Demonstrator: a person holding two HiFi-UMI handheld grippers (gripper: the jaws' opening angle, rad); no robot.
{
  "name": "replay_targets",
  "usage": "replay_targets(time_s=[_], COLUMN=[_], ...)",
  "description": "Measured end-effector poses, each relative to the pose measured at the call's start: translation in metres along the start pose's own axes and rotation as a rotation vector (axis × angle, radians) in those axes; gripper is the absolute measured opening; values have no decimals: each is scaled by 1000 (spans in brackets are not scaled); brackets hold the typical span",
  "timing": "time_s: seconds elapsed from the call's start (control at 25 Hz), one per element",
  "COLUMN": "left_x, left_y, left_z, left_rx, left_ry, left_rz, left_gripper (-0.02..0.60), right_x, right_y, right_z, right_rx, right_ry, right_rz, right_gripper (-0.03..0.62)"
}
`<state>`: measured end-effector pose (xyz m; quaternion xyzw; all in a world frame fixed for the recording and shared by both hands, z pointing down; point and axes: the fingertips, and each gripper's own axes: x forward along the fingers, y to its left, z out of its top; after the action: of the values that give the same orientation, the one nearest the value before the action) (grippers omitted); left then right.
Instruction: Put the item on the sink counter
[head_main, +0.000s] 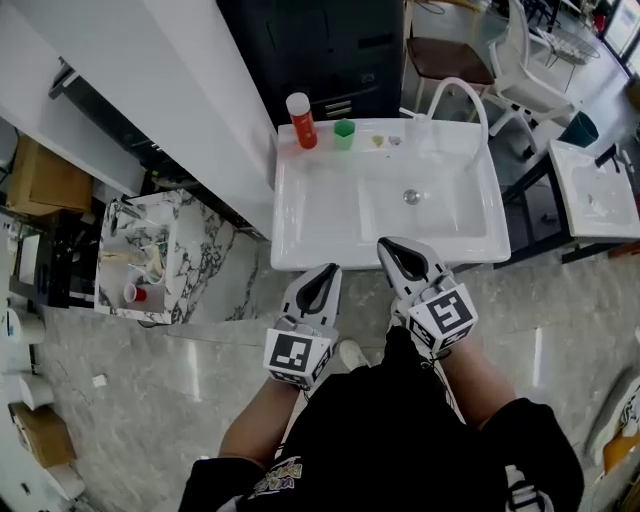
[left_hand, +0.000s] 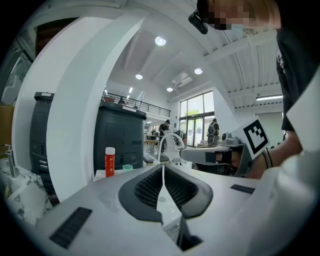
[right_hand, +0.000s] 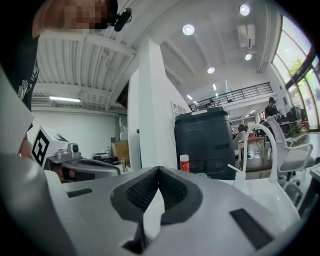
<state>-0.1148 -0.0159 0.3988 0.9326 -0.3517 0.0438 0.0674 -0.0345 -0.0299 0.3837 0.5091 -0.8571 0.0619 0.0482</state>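
Hands: both grippers are held low and side by side in front of the person's dark clothing, pointing toward the sink.
Tool, left hand: the left gripper (head_main: 325, 272) has its jaws clenched tip to tip and holds nothing. Its own view (left_hand: 163, 169) shows the ribbed dark pads meeting in a thin line, with only white sink visible behind.
Tool, right hand: the right gripper (head_main: 393, 248) is also closed and empty. Its tips reach just over the sink's front rim, and in its own view (right_hand: 159, 171) the pads meet at the top.
Sink (head_main: 330, 215): a white basin directly ahead, with a metal drain (head_main: 411, 196) near the middle.
Task item: a red bottle (head_main: 301, 121) with a white cap stands upright on the sink counter's back ledge, at the left corner, well apart from both grippers.
Beside it: a green cup (head_main: 344, 133) stands just right of the bottle.
Faucet (head_main: 462, 92): white and arched, at the ledge's right end.
Beyond: a black cabinet (head_main: 320, 50) stands behind the sink.
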Motion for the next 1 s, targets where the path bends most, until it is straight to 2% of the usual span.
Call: replay_targets(time_s=[0.36,1.0], left_x=[-13,-24], left_y=[-9,-20], left_z=[6,9], left_rx=[7,3], left_ry=[-20,-36], left_rz=[-38,-17], left_gripper=[23,21], right_x=[-21,-36], right_y=[8,18], right_z=[4,7], right_rx=[-9,-21], right_ry=[0,2], right_rz=[-52,-27], right_gripper=[54,54])
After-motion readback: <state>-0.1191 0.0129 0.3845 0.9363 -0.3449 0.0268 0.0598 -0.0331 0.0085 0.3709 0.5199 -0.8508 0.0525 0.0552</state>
